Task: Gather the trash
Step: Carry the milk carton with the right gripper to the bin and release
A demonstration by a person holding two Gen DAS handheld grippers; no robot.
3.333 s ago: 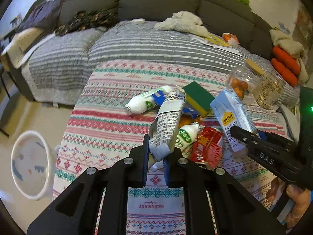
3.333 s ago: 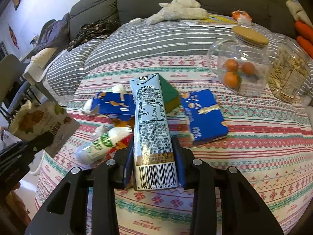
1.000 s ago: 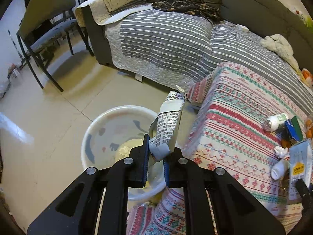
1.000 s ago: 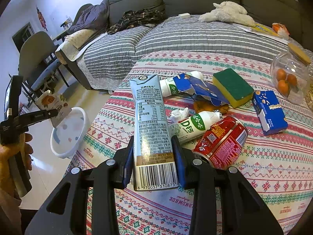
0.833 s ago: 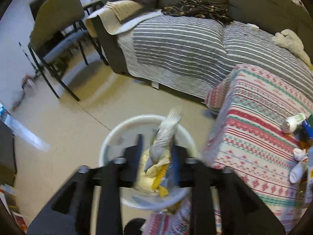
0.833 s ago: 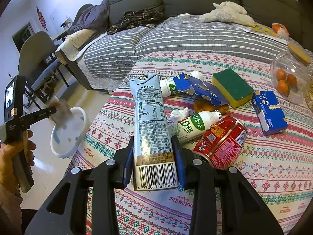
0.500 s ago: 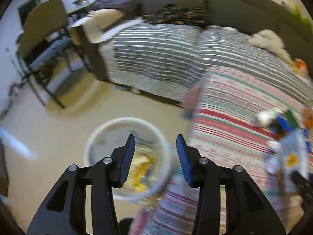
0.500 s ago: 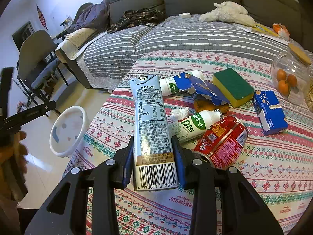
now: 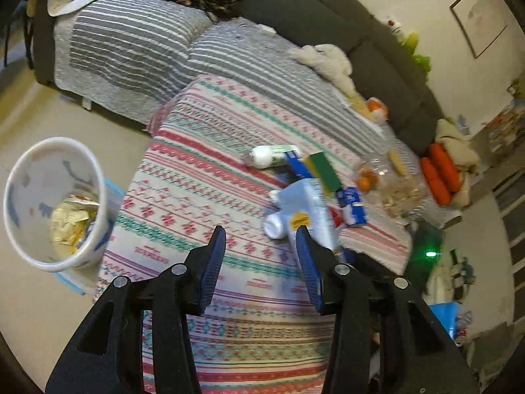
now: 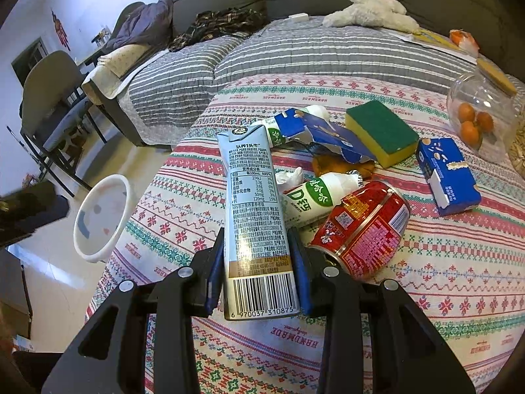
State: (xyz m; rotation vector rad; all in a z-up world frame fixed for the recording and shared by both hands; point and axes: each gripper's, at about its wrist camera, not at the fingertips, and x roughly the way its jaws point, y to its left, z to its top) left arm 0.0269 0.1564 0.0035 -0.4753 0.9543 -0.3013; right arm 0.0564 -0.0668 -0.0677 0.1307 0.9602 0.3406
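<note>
My left gripper (image 9: 261, 246) is open and empty above the patterned table edge. The white bin (image 9: 49, 161) stands on the floor to its left with crumpled cartons inside. My right gripper (image 10: 259, 256) is shut on a pale blue milk carton (image 10: 256, 210), held upright above the table; the carton also shows in the left wrist view (image 9: 308, 216). On the table lie a red crushed can (image 10: 361, 226), a white yogurt bottle (image 10: 315, 197), a torn blue carton (image 10: 328, 134), another white bottle (image 10: 315, 111), a small blue box (image 10: 448, 175) and a crumpled tissue (image 10: 288, 175).
A green and yellow sponge (image 10: 382, 131), a clear jar of oranges (image 10: 479, 115) and a jar of seeds (image 10: 518, 151) stand on the table. A grey sofa (image 10: 295, 42) runs behind it. A chair (image 10: 52, 98) stands left by the bin (image 10: 101, 216).
My left gripper carried the grey carton over the bin, opened and dropped it in, then swung back right toward the table. The right gripper stayed still with the milk carton.
</note>
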